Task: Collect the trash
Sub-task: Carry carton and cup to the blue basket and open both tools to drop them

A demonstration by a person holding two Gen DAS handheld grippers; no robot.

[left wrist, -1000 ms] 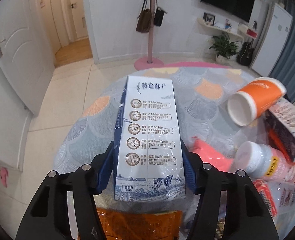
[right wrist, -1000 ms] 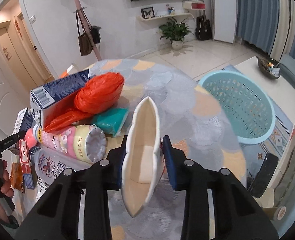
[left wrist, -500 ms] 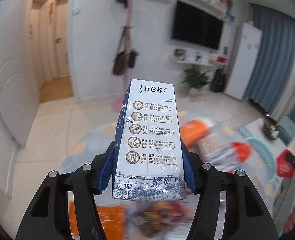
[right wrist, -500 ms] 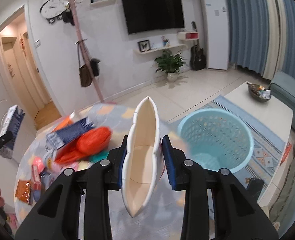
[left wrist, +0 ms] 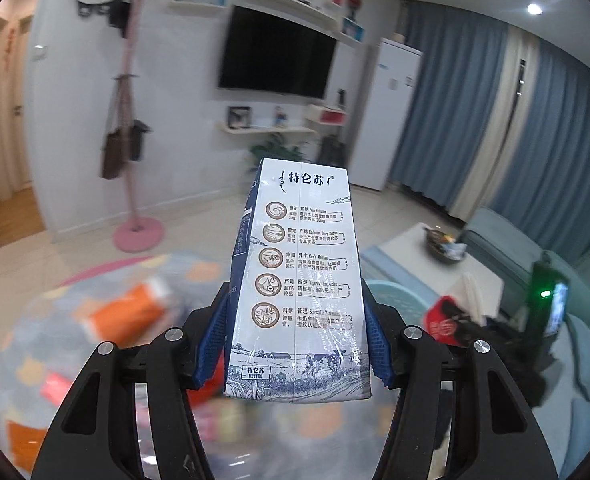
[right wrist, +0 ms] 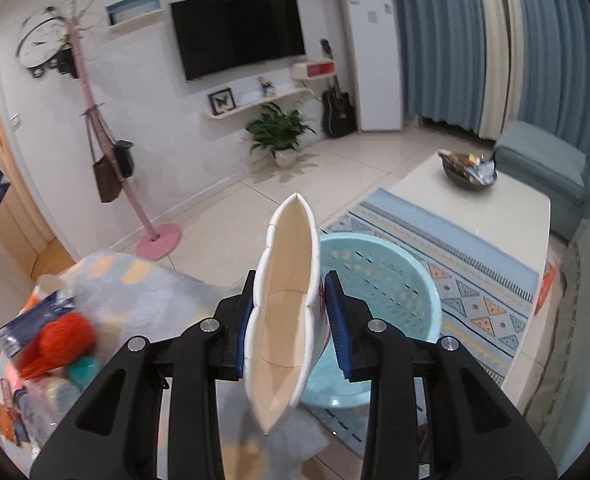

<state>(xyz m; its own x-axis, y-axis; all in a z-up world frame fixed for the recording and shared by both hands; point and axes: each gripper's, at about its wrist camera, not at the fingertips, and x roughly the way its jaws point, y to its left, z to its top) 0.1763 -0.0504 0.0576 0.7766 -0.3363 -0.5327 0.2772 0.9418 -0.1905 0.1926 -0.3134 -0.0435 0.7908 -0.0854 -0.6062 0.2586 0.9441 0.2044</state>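
**Carton and flattened cup held above the table**

In the left wrist view, the left gripper (left wrist: 295, 344) fills the bottom centre of the frame, its blue pads clamped on the two sides of a milk carton (left wrist: 301, 288). The carton is a tall white and blue box, glossy and slightly crinkled low on its face. Its long axis runs straight up the middle of the frame, away from the camera, the base nearest and the top edge farthest. Its face reads "特仑苏" at the top and again on a small plate by a cow drawing at the base; five round brown icons run down the left, each with small text beside it, partly readable as "Pure Nutrition", "Exclusive Dairy Region" and "Cow's Welfare".

In the right wrist view, the right gripper (right wrist: 291, 316) at bottom centre is squeezed tight on a paper cup (right wrist: 285, 308), pressed nearly flat. Its cream inside faces the camera; its long axis runs up the frame, leaning slightly right. No writing shows on it.

Beyond the cup, just right of centre, stands a pale blue perforated basket (right wrist: 383, 292) on the floor. The table (right wrist: 151, 292) with blurred litter lies at lower left.
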